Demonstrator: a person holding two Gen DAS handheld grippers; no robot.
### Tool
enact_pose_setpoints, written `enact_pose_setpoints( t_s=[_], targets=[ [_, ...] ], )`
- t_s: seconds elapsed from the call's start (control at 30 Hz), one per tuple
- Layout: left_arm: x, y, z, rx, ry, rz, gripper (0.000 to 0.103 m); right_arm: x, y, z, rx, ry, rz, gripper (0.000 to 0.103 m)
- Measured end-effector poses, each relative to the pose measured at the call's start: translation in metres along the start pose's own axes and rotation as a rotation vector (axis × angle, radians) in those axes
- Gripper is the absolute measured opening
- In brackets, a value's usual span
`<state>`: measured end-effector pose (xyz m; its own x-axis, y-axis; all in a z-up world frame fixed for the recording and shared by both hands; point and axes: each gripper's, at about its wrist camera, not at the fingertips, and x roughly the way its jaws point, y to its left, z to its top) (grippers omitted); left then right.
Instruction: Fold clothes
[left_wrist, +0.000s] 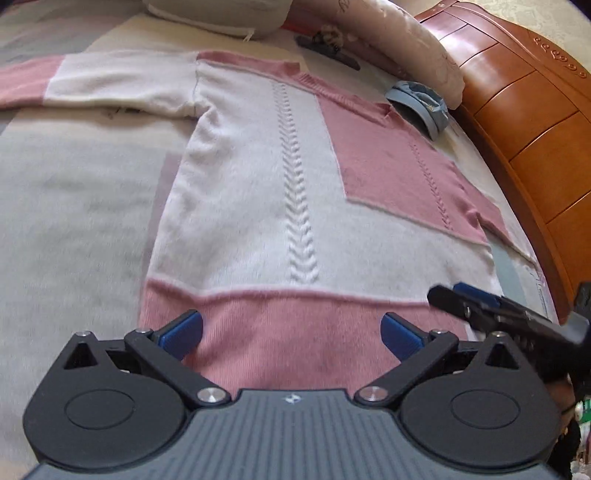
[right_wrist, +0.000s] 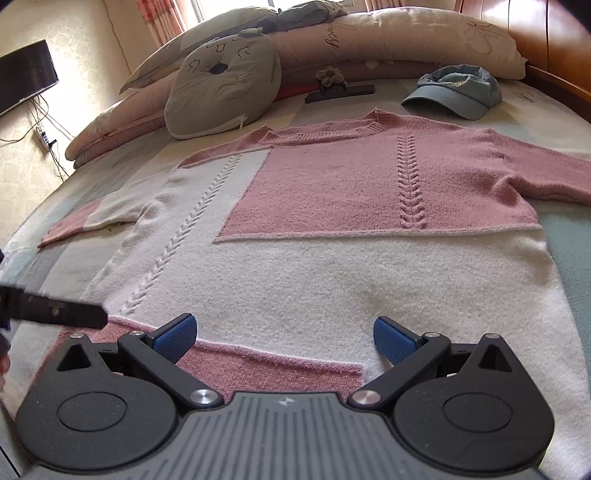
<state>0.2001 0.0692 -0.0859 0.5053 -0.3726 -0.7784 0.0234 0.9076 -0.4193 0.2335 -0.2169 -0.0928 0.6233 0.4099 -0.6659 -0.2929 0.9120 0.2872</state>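
Observation:
A pink and white knit sweater (left_wrist: 258, 184) (right_wrist: 332, 266) lies flat and face up on the bed, both sleeves spread out to the sides. My left gripper (left_wrist: 291, 332) is open just above the pink hem band, with nothing between its blue pads. My right gripper (right_wrist: 284, 338) is open over the white lower part of the sweater, near the hem. In the left wrist view the right gripper (left_wrist: 480, 306) shows from the side at the right hem corner. The left gripper's finger (right_wrist: 62, 314) pokes in from the left edge of the right wrist view.
The bed (left_wrist: 74, 206) has a pale checked cover. A blue cap (right_wrist: 454, 92) (left_wrist: 421, 103) lies past the sweater's right shoulder. A grey cushion (right_wrist: 221, 88), long pillows (right_wrist: 388, 40) and a dark flat object with a flower (right_wrist: 340, 92) sit beyond the collar. A wooden headboard (left_wrist: 524, 122) runs along the right.

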Motion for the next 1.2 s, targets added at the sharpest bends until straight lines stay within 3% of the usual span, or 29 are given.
enact_pose_setpoints(
  t_s=[0.2,0.33,0.4,0.57,0.67,0.83,1.03,1.2],
  targets=[
    [-0.037,-0.008,-0.053,-0.031,0.029,-0.016,0.102,0.001,-0.001,0.0,0.008,0.01,0.005,0.103],
    [-0.048,-0.02,-0.079,0.028,0.058,0.029,0.102,0.005,0.007,-0.004,-0.041,0.013,-0.034,0.103],
    [-0.051,-0.029,-0.079,0.069,0.042,0.066,0.102,0.007,0.011,-0.007,-0.06,0.007,-0.06,0.103],
    [-0.044,-0.049,-0.067,0.207,-0.055,0.064,0.102,0.013,0.021,-0.011,-0.146,0.013,-0.126,0.103],
    [-0.027,-0.045,-0.067,0.19,-0.016,0.07,0.102,0.015,0.025,-0.015,-0.179,0.004,-0.151,0.103],
    [-0.034,-0.037,-0.077,0.183,-0.053,0.073,0.102,0.015,0.025,-0.017,-0.189,-0.016,-0.152,0.103],
    [-0.049,-0.037,-0.051,0.213,-0.197,0.137,0.102,0.012,0.027,-0.019,-0.218,-0.031,-0.159,0.103],
    [-0.061,-0.04,-0.044,0.274,-0.289,0.222,0.102,-0.022,0.041,-0.035,-0.286,-0.018,-0.21,0.103]
  ],
)
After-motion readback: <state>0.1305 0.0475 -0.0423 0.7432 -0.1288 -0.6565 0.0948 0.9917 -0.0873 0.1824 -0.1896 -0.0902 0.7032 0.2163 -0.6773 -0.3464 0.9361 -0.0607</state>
